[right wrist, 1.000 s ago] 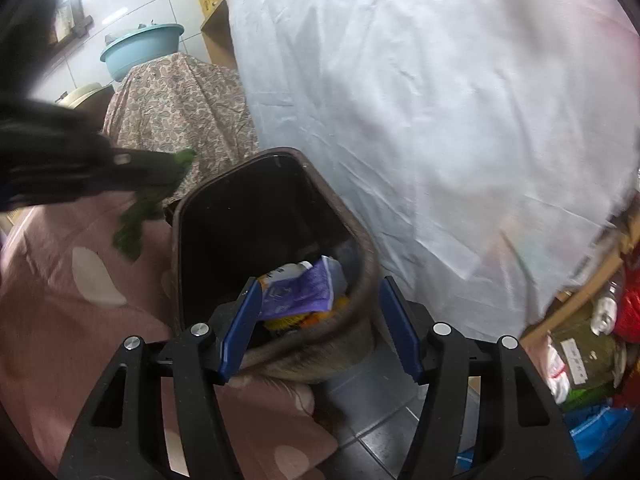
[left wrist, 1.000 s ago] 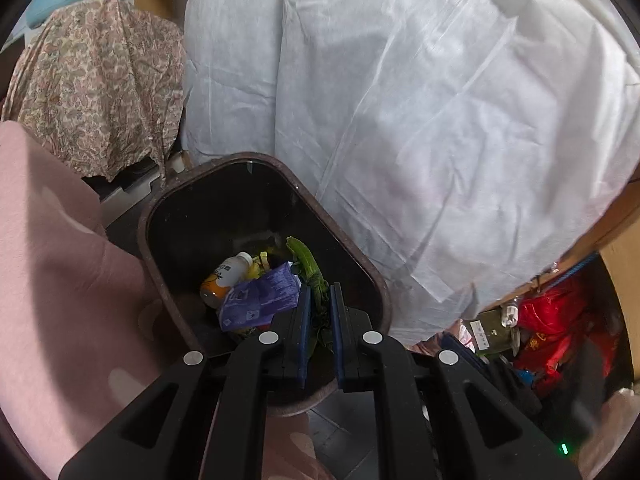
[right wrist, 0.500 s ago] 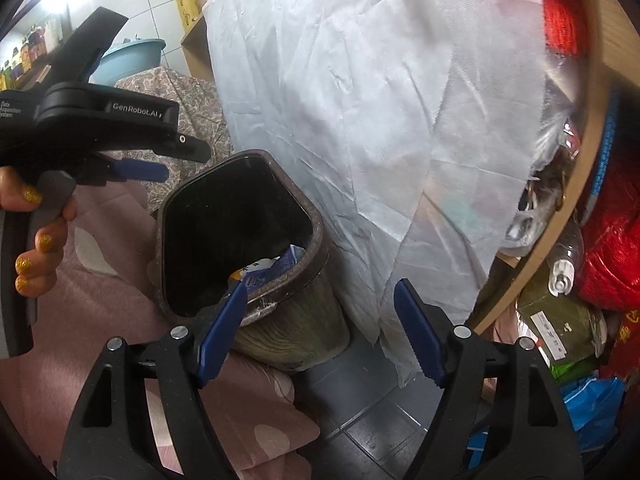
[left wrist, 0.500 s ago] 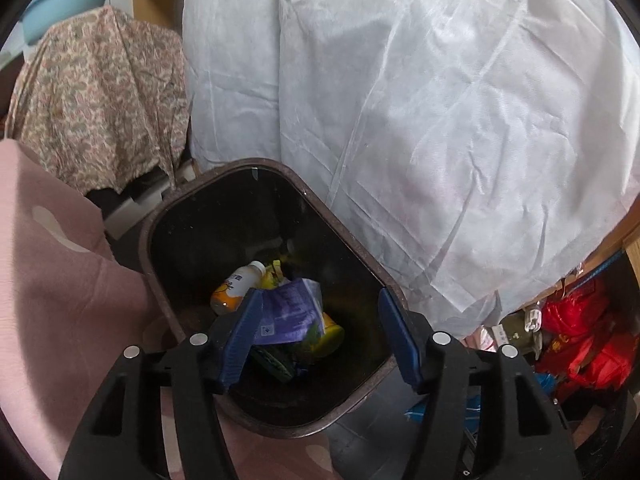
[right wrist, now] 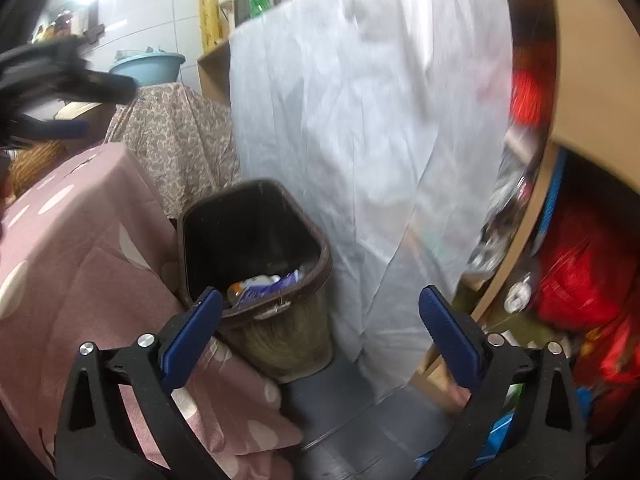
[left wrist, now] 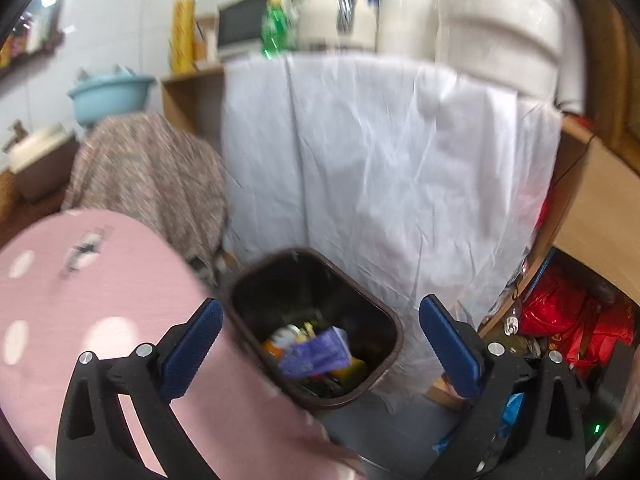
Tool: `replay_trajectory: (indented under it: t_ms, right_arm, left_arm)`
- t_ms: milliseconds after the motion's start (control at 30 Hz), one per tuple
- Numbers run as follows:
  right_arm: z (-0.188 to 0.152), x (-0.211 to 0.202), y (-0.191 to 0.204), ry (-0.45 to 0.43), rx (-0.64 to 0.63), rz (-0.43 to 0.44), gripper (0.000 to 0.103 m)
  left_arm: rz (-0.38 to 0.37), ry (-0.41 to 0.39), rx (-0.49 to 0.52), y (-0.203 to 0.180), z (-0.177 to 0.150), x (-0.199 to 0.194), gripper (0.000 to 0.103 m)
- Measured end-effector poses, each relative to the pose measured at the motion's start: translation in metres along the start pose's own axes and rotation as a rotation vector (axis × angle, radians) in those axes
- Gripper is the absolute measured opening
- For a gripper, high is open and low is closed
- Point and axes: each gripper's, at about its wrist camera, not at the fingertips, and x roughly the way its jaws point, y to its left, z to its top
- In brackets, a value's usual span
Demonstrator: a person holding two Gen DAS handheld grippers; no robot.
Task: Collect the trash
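Both grippers are empty. The left gripper [left wrist: 320, 344] has its jaws spread wide above the bin [left wrist: 390, 322], and the right gripper [right wrist: 320, 332] is just as wide apart, held lower and nearer the floor, with nothing between its pads either.

The trash is in the bin: a purple wrapper [left wrist: 314, 354] lies on top, with a small bottle [left wrist: 282, 336] beside it and some yellow and dark scraps underneath (too blurred to name). From the right wrist view the same pile [right wrist: 260, 286] shows just under the bin's rim, so it is filling but not full.

The bin stands on the floor between the pink tablecloth [left wrist: 92, 288] and the white sheet [left wrist: 380, 168]. On the tabletop I can make out one small dark smear [left wrist: 82, 248], which may be a scrap left to fetch; I cannot tell. My guess is that the job is mostly done, with a check of the tabletop remaining.
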Motion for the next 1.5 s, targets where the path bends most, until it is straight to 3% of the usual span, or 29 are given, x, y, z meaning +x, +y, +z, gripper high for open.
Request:
replay_trajectory:
  t_ms: [100,267,367,500,667,833,1033,1500]
  right_arm:
    - [0.007,-0.023,0.013,-0.036,-0.022,-0.002,0.097]
    - [0.020,-0.076,0.046,-0.134,-0.064,0.077,0.097]
    - [0.025,-0.110,0.072,-0.204,-0.097,0.148,0.097]
    - [0.027,-0.153,0.105,-0.268,-0.125,0.275,0.097]
    - [0.015,-0.194,0.131,-0.300,-0.128,0.338,0.097]
    - [-0.004,-0.228,0.145,-0.357,-0.198,0.293,0.097]
    - [-0.018,-0.257,0.148,-0.375,-0.205,0.325,0.097]
    - [-0.021,-0.273,0.152,-0.391,-0.220,0.386,0.097]
  left_arm:
    - [0.067,-0.091,0.020,0.010,-0.010,-0.045,0.098]
    - [0.170,-0.209,0.043,0.032,-0.039,-0.118,0.098]
    - [0.257,-0.273,0.007,0.045,-0.058,-0.159,0.098]
    - [0.369,-0.316,-0.072,0.063,-0.085,-0.207,0.098]
    - [0.453,-0.327,-0.144,0.072,-0.114,-0.247,0.098]
    - [0.474,-0.336,-0.170,0.068,-0.135,-0.271,0.098]
    - [0.504,-0.343,-0.190,0.060,-0.157,-0.288,0.098]
    - [0.507,-0.361,-0.216,0.056,-0.174,-0.306,0.098]
